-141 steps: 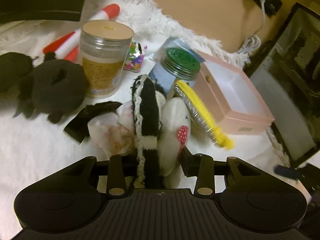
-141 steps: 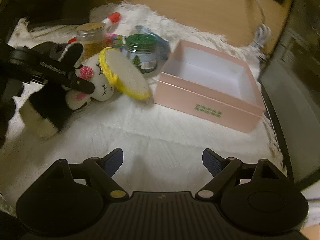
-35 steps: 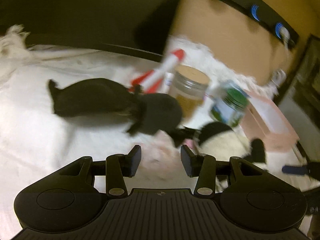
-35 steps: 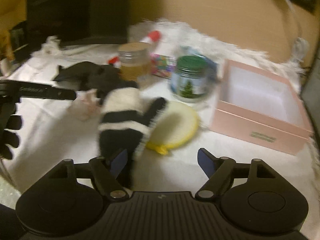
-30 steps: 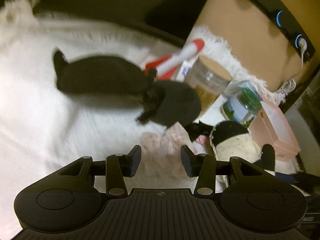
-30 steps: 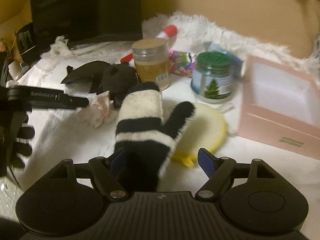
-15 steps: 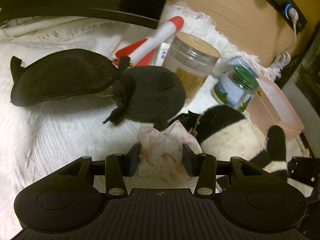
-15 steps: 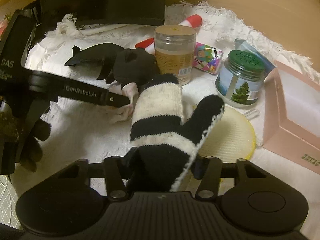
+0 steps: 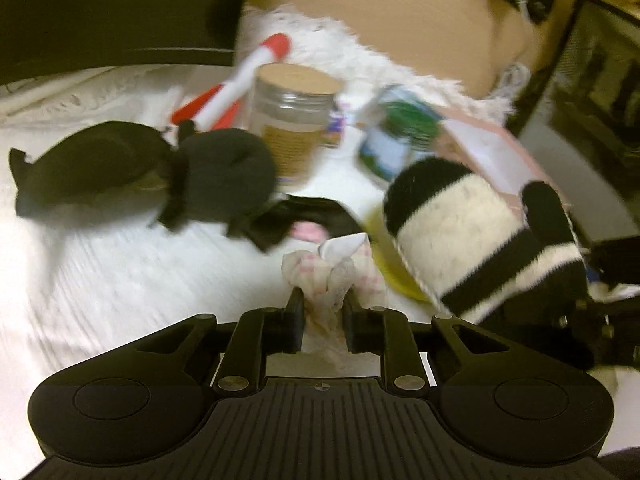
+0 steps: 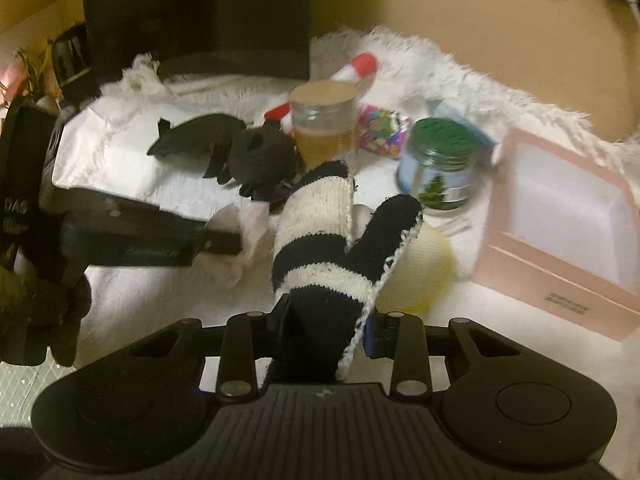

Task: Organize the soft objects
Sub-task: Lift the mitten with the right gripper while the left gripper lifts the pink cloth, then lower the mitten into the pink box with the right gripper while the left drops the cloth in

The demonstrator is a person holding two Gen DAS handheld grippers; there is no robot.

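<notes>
Both tongs loaded: right tongs (image 10: 324, 332) clamped on black-and-cream striped knitted mitten (image 10: 320, 240), upright; left tongs (image 9: 322, 316) pinching crumpled white-pink tissue (image 9: 332, 276). Open pink cardboard box (image 10: 560, 288) right of mitten, nearer right tongs.

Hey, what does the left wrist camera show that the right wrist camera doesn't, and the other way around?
Only left: the left claw from behind, shut on the crumpled tissue. Only right: the right claw shut on the striped mitten, plus the colorful packet. Both: the pink box, green-lidded jar, tan-lidded jar and black plush.
</notes>
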